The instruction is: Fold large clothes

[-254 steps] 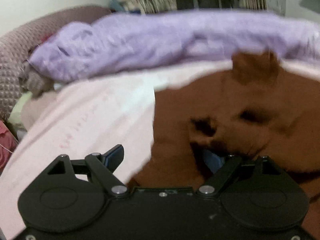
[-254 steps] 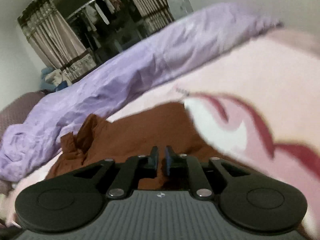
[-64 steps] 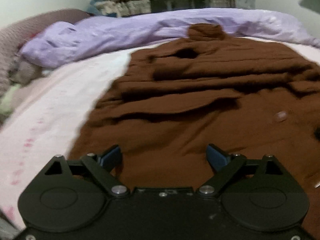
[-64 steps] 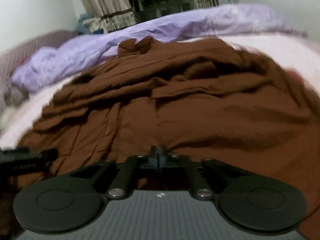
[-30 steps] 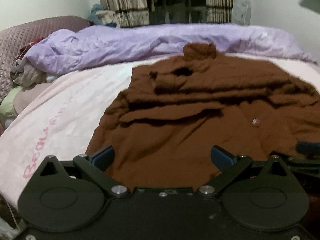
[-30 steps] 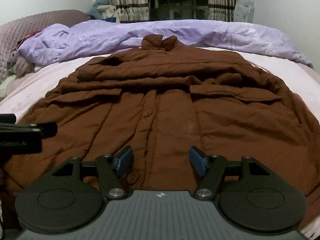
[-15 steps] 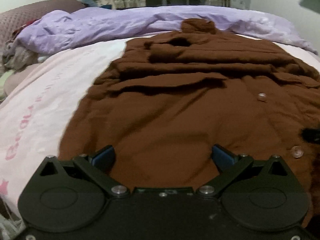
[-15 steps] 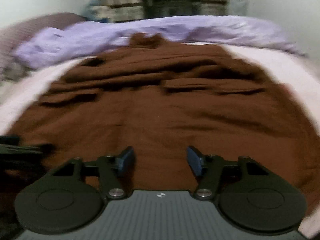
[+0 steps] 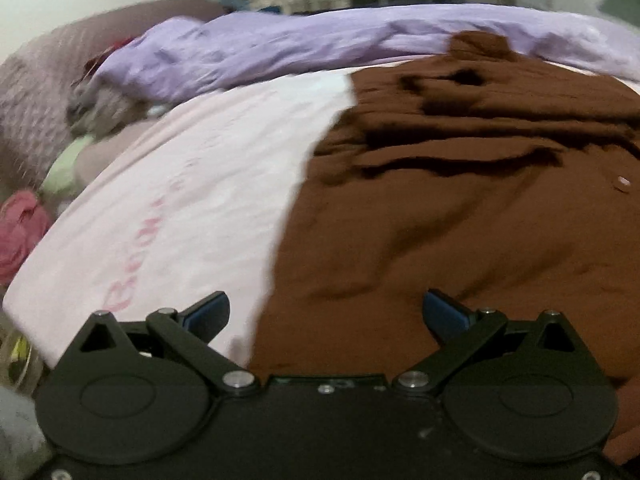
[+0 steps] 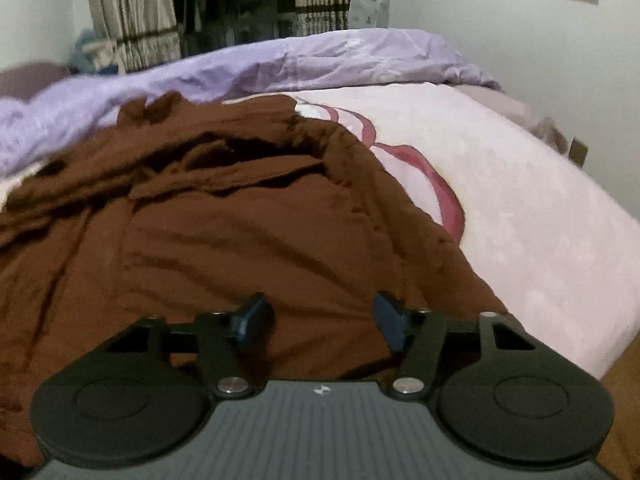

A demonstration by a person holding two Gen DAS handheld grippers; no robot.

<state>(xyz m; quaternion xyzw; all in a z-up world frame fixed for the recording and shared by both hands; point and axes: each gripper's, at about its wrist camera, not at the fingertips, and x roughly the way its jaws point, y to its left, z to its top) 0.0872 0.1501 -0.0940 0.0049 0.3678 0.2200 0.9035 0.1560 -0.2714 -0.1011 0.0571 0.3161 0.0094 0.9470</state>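
A large brown coat (image 9: 460, 216) lies spread face up on the pink bed sheet (image 9: 192, 200), collar at the far end. In the left wrist view my left gripper (image 9: 326, 314) stands wide open over the coat's near left hem edge, one finger above the sheet, the other above the cloth. The same coat (image 10: 240, 240) fills the right wrist view, its right side edge running along the sheet (image 10: 520, 208). My right gripper (image 10: 320, 318) hovers over the coat's near right hem with its jaws closing. Cloth lies under the gap; the pads do not press on it.
A rumpled lilac duvet (image 10: 280, 68) lies across the far side of the bed. Pillows and loose clothes (image 9: 80, 120) pile up at the left end. The bed's right edge (image 10: 592, 344) drops to a wooden floor. Curtains and a dark wardrobe stand behind.
Both grippers have swung outward: the left view now shows the coat's left edge and sheet, the right view its right edge. The right jaws have narrowed a little.
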